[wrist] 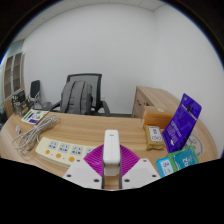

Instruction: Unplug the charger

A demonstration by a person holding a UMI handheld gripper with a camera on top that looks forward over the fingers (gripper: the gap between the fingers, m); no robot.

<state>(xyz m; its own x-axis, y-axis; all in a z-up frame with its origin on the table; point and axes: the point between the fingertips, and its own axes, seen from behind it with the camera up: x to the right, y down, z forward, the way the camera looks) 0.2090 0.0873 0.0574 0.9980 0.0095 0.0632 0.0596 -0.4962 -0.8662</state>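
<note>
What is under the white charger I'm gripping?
The gripper is shut on the white charger. Behind it lies a white power strip on the wooden desk. The charger's base and any plug prongs are hidden by the fingers.

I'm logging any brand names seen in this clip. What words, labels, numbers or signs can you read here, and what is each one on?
None can be read.
Purple box: pale print, too small to read.
Blue packet: markings, blurred.
Power strip: coloured marks, no legible text.
White charger, held between the gripper jaws: no visible label.
</note>
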